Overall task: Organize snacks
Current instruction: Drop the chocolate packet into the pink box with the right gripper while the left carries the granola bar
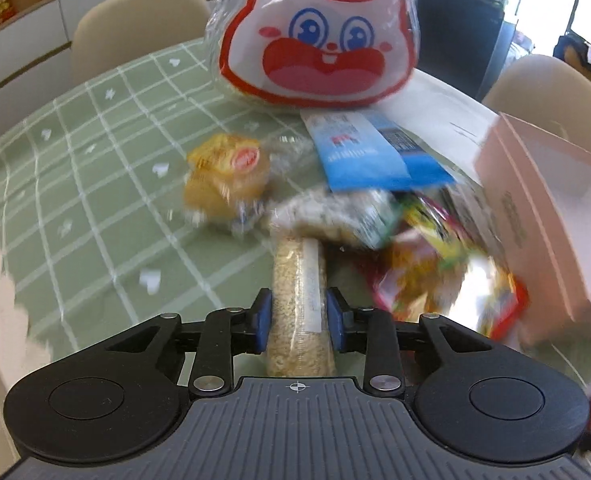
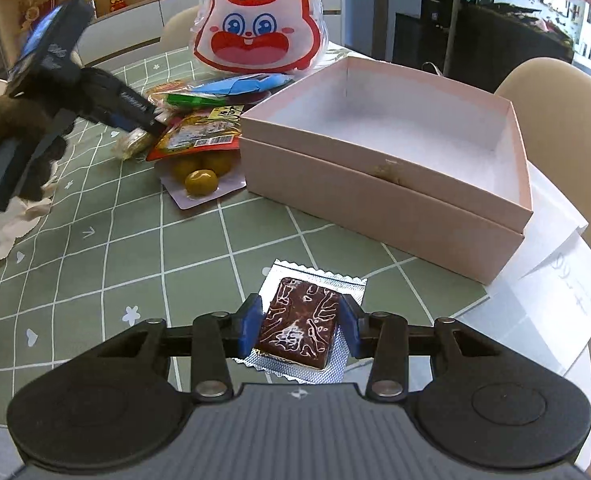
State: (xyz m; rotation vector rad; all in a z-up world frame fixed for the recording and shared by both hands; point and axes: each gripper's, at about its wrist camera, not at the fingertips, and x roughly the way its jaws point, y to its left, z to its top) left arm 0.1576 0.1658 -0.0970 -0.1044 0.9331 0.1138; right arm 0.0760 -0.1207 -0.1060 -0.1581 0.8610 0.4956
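A long clear pack of grain snack [image 1: 300,300] is being squeezed by the left gripper [image 1: 298,320], with a blue pad pressed on each side. The pack is pointing to 12 o'clock, toward a blurry heap of snack bags [image 1: 379,200] on the green checked table [image 1: 95,184]. A yellow wrapped snack [image 1: 227,172] is lying at 10 o'clock from the gripper. A big bunny-face bag [image 1: 319,36] is sitting at 12 o'clock, behind the heap. A brown block in a clear wrapper [image 2: 300,322] is being gripped by the right gripper [image 2: 301,326], low over the table. An open pink box [image 2: 391,148] is sitting at 1 o'clock from it.
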